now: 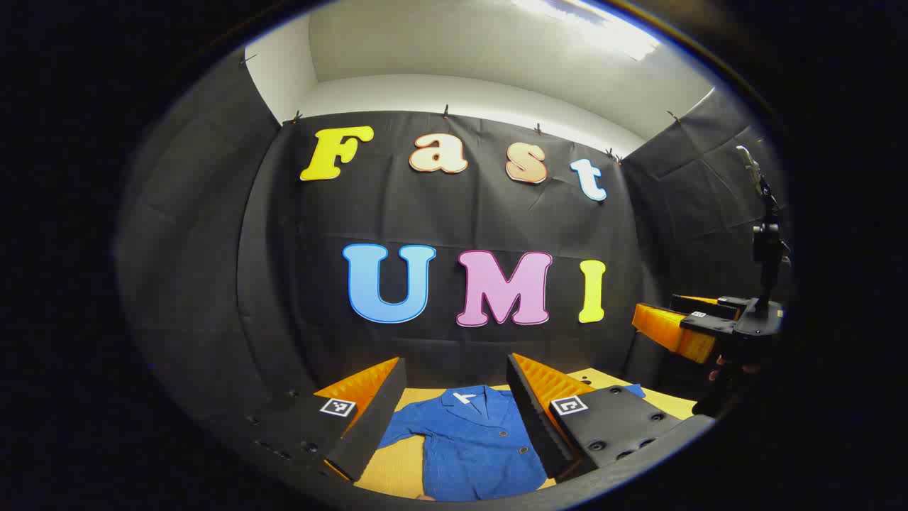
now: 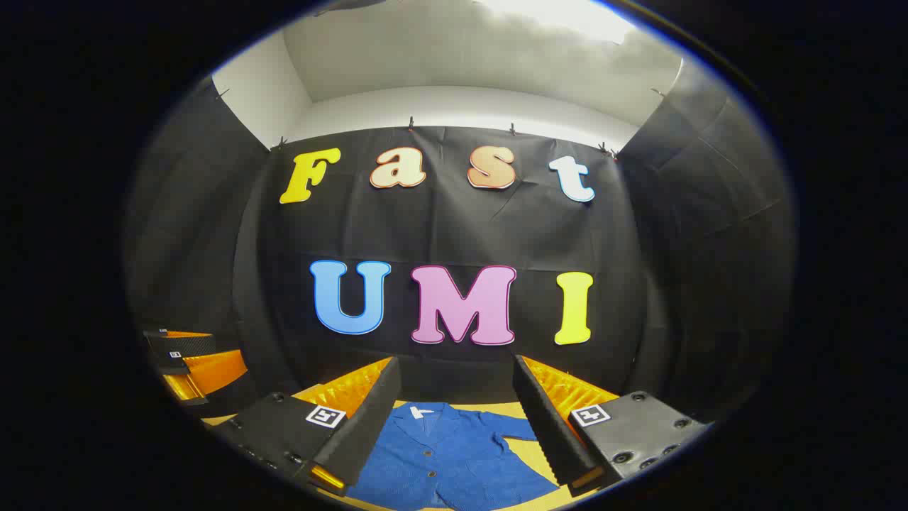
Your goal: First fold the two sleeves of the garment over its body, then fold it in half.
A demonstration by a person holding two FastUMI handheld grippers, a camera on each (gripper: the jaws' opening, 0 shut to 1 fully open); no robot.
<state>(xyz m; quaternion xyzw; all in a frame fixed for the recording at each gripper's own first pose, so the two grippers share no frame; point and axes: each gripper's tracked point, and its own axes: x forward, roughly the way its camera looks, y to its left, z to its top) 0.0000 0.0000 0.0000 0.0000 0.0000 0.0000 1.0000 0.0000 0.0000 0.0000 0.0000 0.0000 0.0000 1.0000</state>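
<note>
A blue buttoned jacket [image 1: 472, 443] lies flat on the yellow table [image 1: 397, 468], collar toward the back wall. My left gripper [image 1: 454, 404] hovers above it, open, fingers wide apart with nothing between them. In the right gripper view the same jacket [image 2: 447, 461] lies below my right gripper [image 2: 457, 408], which is also open and empty. One sleeve [image 2: 514, 426] spreads out to the right beside the body. The right gripper [image 1: 691, 330] also shows at the far right of the left gripper view, held by a hand. The left gripper [image 2: 191, 369] shows at the left edge of the right gripper view.
The yellow table [image 2: 546, 461] runs up to the black cloth wall at the back. Black cloth also closes both sides of the booth. A dark stand with a mount [image 1: 766, 234] rises at the right side.
</note>
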